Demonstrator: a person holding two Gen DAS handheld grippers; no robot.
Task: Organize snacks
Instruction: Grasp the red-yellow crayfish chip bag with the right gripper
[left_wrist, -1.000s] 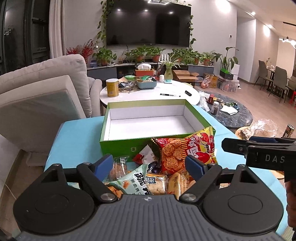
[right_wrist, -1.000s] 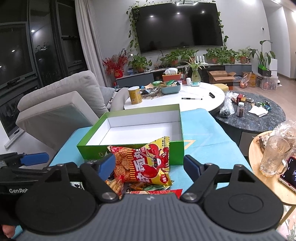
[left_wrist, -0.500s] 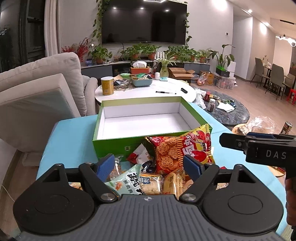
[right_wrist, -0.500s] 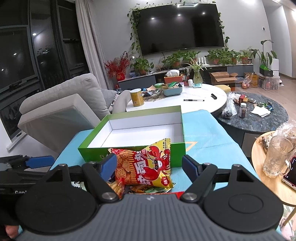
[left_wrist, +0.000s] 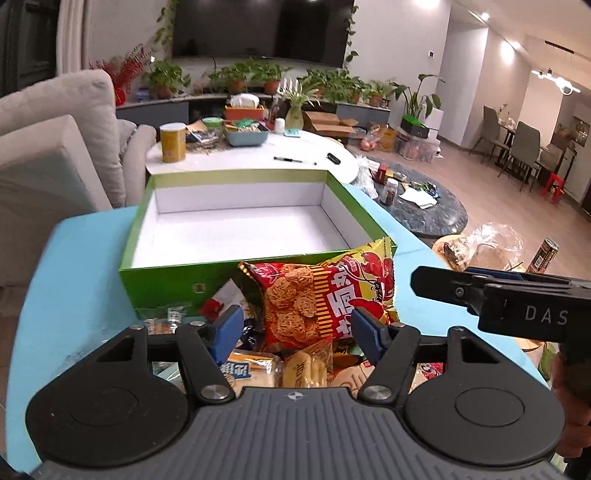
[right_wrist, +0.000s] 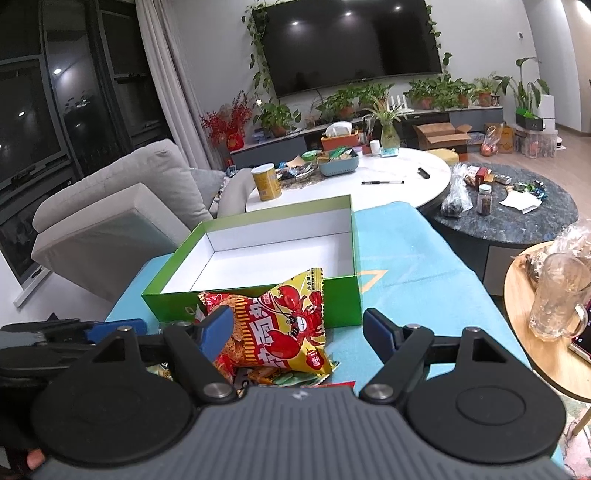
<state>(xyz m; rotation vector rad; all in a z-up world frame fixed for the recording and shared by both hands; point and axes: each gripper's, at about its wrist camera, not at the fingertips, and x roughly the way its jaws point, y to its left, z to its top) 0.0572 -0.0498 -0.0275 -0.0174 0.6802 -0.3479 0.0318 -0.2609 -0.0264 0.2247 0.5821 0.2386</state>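
Observation:
An open green box (left_wrist: 184, 282) with a white, bare inside (right_wrist: 280, 258) stands on the blue table. A red-and-yellow lobster snack bag (left_wrist: 325, 295) leans on its front wall, on top of a pile of several small snack packets (left_wrist: 280, 365). It also shows in the right wrist view (right_wrist: 280, 328). My left gripper (left_wrist: 297, 328) is open, just above the pile with the bag between its fingers' line. My right gripper (right_wrist: 301, 334) is open, close behind the bag; it shows from the side in the left wrist view (left_wrist: 480, 291).
The blue tablecloth (right_wrist: 406, 266) has bare room right of the box. A grey sofa (right_wrist: 122, 206) stands to the left. A white round table (left_wrist: 251, 158) with a yellow can lies behind the box. A small wooden table with a glass mug (right_wrist: 557, 299) is at the right.
Both grippers have moved forward and tilted down toward the snack pile; the lobster bag and box look larger. Nothing was grasped.

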